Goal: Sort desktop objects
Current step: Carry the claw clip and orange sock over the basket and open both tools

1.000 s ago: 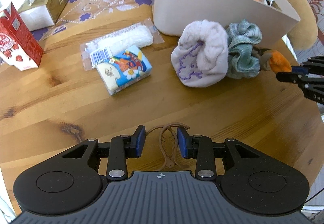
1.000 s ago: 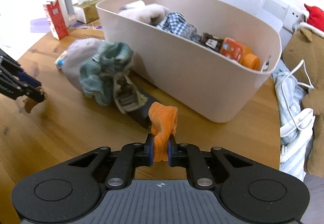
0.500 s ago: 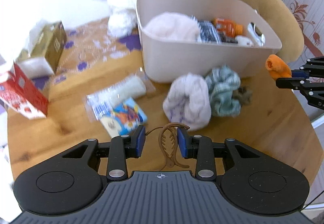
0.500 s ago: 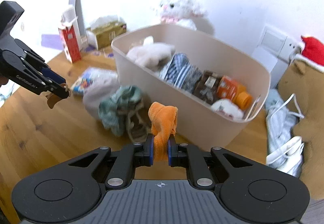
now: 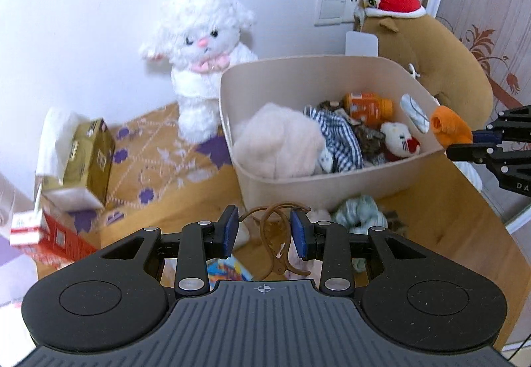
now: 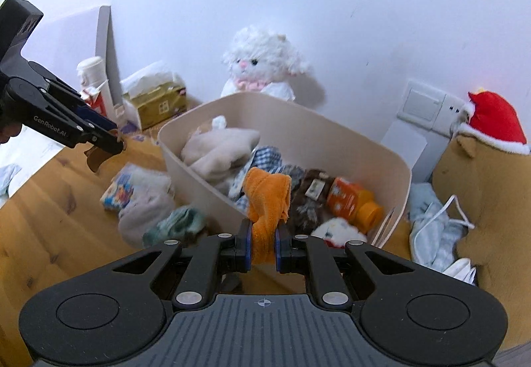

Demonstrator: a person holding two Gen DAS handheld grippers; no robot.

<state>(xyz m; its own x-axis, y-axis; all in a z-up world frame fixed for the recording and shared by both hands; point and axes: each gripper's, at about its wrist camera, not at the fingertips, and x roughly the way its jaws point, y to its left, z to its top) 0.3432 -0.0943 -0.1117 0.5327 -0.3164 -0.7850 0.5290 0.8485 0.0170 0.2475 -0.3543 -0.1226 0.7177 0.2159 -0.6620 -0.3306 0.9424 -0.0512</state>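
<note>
Gripping crumpled orange cloth [image 6: 265, 197] in right tool [image 6: 263, 246], fuzzy, folded

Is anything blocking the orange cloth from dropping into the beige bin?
Nothing visible blocks it. The right hand-held gripper holds the orange cloth above the beige bin at its near rim; the bin is open-topped and only partly filled.

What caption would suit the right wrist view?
Right gripper carries an orange cloth toward a beige bin of toys and clothes.

"GenRobot.AI" on left gripper [image 6: 109, 138] (white lettering)
</note>
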